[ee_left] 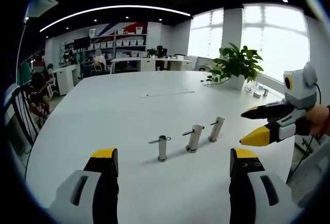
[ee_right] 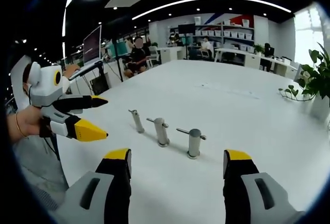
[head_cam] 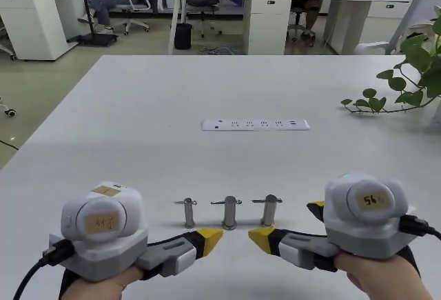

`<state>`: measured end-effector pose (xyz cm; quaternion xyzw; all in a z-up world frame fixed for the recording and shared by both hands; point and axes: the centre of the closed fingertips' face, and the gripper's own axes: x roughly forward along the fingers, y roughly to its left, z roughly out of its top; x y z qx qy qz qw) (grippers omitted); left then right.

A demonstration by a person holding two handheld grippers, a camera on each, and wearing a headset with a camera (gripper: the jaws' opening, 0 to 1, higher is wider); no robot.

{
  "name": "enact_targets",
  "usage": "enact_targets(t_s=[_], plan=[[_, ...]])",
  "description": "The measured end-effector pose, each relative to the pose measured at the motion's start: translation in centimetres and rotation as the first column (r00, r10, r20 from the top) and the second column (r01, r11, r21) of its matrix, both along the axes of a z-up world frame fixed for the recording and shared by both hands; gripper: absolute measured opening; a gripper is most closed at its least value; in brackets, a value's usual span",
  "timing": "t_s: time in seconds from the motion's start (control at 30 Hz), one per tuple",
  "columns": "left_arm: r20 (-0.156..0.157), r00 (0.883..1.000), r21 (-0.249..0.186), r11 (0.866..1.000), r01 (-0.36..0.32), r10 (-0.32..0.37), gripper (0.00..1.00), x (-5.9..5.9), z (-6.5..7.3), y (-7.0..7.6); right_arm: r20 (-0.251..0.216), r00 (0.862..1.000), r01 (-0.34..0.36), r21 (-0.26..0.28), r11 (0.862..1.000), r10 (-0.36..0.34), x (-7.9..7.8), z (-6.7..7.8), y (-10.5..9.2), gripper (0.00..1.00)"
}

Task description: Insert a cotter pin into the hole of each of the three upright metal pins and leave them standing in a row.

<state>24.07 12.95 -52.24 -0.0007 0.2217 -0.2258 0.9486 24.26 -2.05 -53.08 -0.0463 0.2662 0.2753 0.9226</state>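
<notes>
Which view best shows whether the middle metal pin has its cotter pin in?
The right gripper view: the middle metal pin stands near, its cotter pin crossing the top. The left gripper view shows the same from the other side; the head view shows it smaller.

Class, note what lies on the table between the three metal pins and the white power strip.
Bare table, per the head view: nothing between the metal pins and the power strip.

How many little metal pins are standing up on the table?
3. They stand in a row on the white table: the left pin, the middle pin and the right pin in the head view. Each has a cotter pin through its top. None looks hidden.
</notes>
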Motion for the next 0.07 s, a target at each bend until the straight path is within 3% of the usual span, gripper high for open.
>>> enact_targets(t_s=[0.07], plan=[[-0.004, 1.000, 0.006, 1.000, 0.005, -0.005, 0.89, -0.05, -0.13, -0.11, -0.001, 1.000, -0.001, 0.001, 1.000, 0.001, -0.07, -0.02, 0.03, 0.72]])
